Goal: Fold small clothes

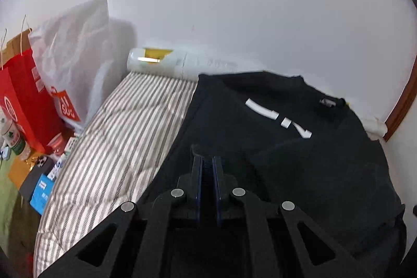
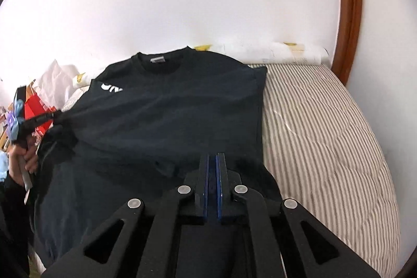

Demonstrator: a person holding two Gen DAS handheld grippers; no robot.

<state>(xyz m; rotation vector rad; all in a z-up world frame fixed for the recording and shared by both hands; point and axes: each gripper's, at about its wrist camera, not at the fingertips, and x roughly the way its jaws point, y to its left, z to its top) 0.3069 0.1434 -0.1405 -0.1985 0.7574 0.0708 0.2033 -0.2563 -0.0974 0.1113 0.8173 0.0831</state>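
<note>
A black T-shirt [image 1: 299, 153] with white lettering lies chest up on a striped bed [image 1: 125, 127]; it also shows in the right wrist view [image 2: 166, 116]. My left gripper [image 1: 207, 160] is shut on a pinch of the shirt's left side and lifts it; it appears from outside in the right wrist view [image 2: 56, 115], pulling the cloth up. My right gripper [image 2: 214, 159] is shut low over the shirt's near right part; cloth between its pads cannot be made out.
Red paper bags [image 1: 23, 106] and a white plastic bag [image 1: 75, 43] stand left of the bed, with boxes below. A rolled white item [image 1: 156, 61] lies at the wall. A wooden headboard edge [image 2: 351, 4] rises at right. Striped bedding [image 2: 325, 134] extends right.
</note>
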